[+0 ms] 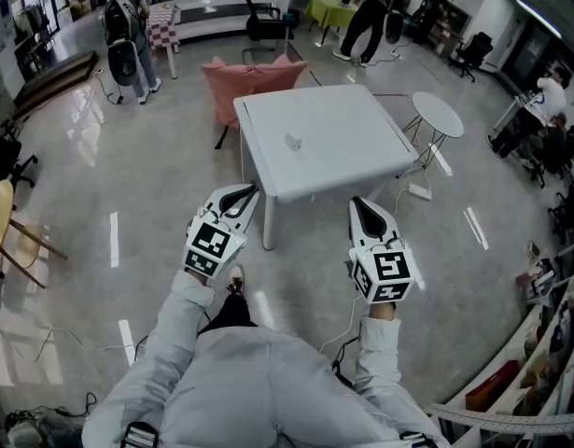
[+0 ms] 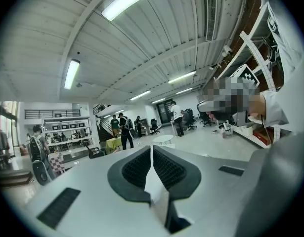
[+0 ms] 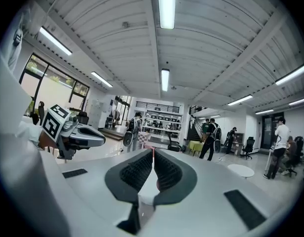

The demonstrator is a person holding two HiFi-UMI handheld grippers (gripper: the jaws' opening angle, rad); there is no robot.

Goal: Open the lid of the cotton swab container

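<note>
A small clear container (image 1: 293, 142) lies near the middle of the white square table (image 1: 361, 152) in the head view; its lid cannot be made out at this distance. Both grippers are held in front of the person, short of the table's near edge and well apart from the container. My left gripper (image 1: 250, 192) has its jaws pressed together with nothing between them, and so does my right gripper (image 1: 358, 203). The left gripper view (image 2: 152, 149) and the right gripper view (image 3: 152, 152) point up at the room and ceiling; neither shows the container.
A pink chair (image 1: 254, 77) stands behind the table and a small round white table (image 1: 438, 113) to its right. A wooden chair (image 1: 7, 227) is at the far left. Several people stand at the back of the hall. Shelving lines the right edge.
</note>
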